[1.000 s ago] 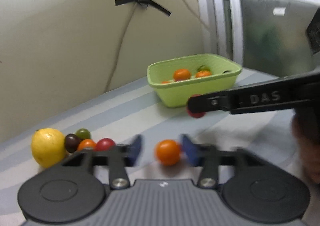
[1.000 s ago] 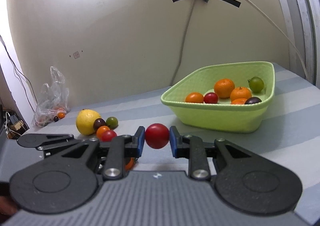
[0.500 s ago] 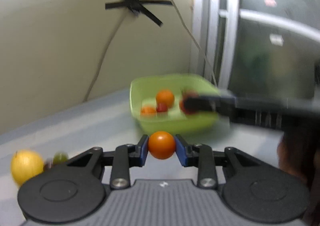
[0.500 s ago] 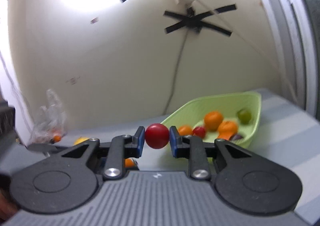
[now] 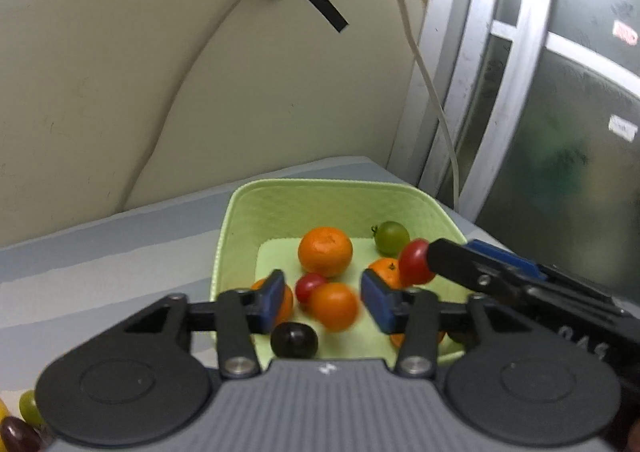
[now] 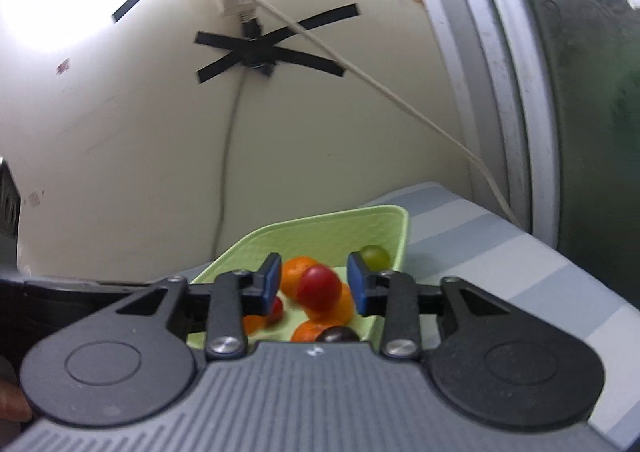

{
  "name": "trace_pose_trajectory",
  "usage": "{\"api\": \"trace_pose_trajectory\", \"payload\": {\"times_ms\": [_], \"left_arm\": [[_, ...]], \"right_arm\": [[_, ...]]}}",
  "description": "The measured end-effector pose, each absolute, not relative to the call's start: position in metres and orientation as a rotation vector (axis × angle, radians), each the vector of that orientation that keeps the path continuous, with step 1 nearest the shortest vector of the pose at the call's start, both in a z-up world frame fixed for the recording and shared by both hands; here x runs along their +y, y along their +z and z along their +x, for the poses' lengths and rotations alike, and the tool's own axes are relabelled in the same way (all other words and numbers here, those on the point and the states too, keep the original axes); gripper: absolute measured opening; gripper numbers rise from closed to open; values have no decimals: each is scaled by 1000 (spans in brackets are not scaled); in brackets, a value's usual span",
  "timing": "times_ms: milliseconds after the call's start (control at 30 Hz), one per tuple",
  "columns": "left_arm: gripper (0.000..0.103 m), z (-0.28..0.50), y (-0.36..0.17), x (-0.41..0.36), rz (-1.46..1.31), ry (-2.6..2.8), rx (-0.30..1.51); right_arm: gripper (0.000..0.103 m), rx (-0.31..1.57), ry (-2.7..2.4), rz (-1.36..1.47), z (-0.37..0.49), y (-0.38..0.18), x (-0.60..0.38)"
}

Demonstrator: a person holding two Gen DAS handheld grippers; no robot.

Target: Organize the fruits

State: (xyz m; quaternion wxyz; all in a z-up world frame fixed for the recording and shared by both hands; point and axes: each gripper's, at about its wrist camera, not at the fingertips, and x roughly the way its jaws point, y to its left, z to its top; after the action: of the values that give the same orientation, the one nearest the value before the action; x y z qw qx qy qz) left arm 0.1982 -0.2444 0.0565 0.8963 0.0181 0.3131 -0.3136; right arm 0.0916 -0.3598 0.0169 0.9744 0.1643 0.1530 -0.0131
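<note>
Left wrist view: left claw (image 5: pixel 323 302) now over the green basket (image 5: pixel 240 220), low centre of frame; jaws just opened, orange tomato (image 5: pixel 334 306) loose between them, blurred. Right claw (image 6: pixel 313 285) likewise just parted; red tomato (image 6: pixel 319 289) free between its pads, above the basket.

text: "das", upside down | on: right gripper (image 5: pixel 416 266) arm, right of your left fingers (image 5: pixel 376 300)

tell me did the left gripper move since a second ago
Yes. The left gripper went from the loose fruit on the table to above the green basket; its jaws have just opened, releasing the orange tomato.
</note>
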Motion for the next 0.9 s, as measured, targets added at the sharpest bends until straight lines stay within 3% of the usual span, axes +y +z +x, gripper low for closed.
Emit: {"api": "trace_pose_trajectory", "payload": {"times_ms": [167,300,500,633,833,900], "left_arm": [[48,180,90,-197,-37,-623,568],[49,142,121,-115,-133,-546,454],[49,95,99,-31,-109,-372,472],[49,102,62,-7,-201,-369,618],[49,142,28,-8,-430,-469,776],[57,153,22,-10,-466,-457,800]], "right_arm": [[51,217,-64,367,75,22,-368],[51,107,-116,370,62,29,-371],[52,-4,-195,350,40,34,-364],[52,107,22,328,42,38,-329],[52,502,421,18,72,9,-226],[52,539,458,-54,81,2,-205]]}}
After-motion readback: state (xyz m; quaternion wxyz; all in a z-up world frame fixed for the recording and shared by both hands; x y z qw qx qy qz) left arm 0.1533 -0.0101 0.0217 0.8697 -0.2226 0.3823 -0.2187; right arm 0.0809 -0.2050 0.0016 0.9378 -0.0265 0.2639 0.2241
